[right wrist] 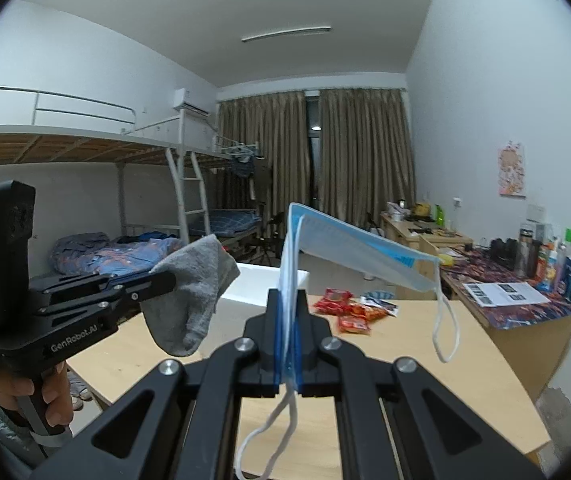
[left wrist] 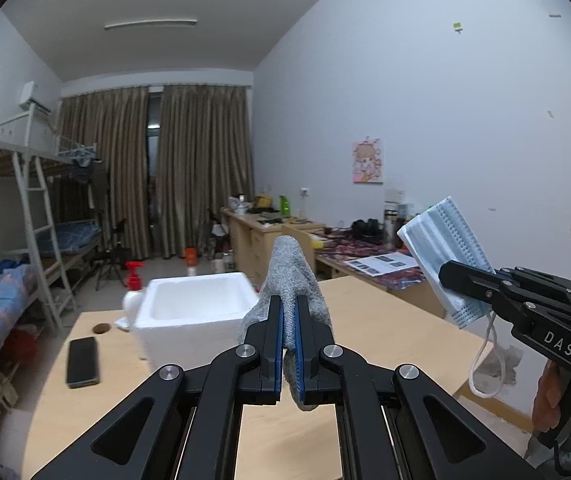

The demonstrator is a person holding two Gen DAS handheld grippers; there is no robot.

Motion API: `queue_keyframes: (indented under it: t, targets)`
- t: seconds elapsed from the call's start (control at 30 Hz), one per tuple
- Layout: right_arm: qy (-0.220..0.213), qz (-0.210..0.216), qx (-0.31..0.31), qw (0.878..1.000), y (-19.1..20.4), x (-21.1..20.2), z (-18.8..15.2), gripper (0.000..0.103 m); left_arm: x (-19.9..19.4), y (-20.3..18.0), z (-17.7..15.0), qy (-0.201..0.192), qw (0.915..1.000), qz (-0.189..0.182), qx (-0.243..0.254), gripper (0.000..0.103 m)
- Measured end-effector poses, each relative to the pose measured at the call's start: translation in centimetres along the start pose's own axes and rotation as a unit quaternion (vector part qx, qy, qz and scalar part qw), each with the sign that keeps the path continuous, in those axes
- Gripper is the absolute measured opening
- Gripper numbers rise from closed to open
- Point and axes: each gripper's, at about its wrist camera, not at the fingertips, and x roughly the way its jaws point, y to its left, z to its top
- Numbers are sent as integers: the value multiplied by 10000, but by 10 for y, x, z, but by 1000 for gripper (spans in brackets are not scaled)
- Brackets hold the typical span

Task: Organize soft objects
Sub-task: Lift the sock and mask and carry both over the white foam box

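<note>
Both grippers held up over table (left wrist: 385, 320), pointing nearly level toward curtains (left wrist: 201, 168) at far end of room.

Left gripper (left wrist: 289, 308): jaws narrow, clamped on grey sock (left wrist: 291, 276). Sock toe sticks up past fingertips in left view; in right view hangs limp below the jaws, well clear of tabletop. Left hand (right wrist: 37, 392) wrapped round pistol grip, sleeve below. "GenRobot.AI" readable on that gripper's side in right view.

Right gripper (right wrist: 288, 304): jaws narrow, clamped on blue face mask (right wrist: 349, 244). Mask folded over, one half fanned out to the right, ear loops dangling below jaws and off far corner. In left view, mask sits high at right edge, loop hanging beside table edge. "DAS" readable on that gripper's body in left view; right hand (left wrist: 565, 400) on grip below.

White foam box (left wrist: 197, 312) open-topped on table, just ahead-left of left gripper; in right view mostly hidden behind sock and mask.

Left view only: black phone (left wrist: 82, 362) flat on table left of box, small brown object (left wrist: 101, 328) near it, red-capped spray bottle (left wrist: 133, 292) behind box.

Right view only: red snack packets (right wrist: 349, 312) on table past right fingertips; printed sheet on side desk, text too small to read.

Bunk bed (right wrist: 85, 152) at left in both views.
</note>
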Motion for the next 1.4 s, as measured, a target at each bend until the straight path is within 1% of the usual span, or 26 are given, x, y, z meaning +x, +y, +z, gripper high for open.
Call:
queue_keyframes:
  t: [0.1,0.27,0.53,0.67,1.0,1.4]
  targets:
    - [-71,200,-36,9998,11,5,1,8,-10,10,-2,-22,9998,200,-24,5]
    - [-28,433,-136,9990,24,20,0,8,-21,21,-5,-28,9988,478,-85,5]
    - [10,930,-184,9955,46,44,4,8,-33,49,-7,-32,9946,1010,-218,5]
    - [68,1021,-240,9945,54,49,3,8,-28,60,-8,19,9936,1082,-319,5]
    - [204,1085,-240,9936,59,65,5,8,-9,73,-6,140,9932,1082,-412,5]
    - [294,1034,-212,9940,58,90,15,8,23,90,2,171,9937,1020,-439,5]
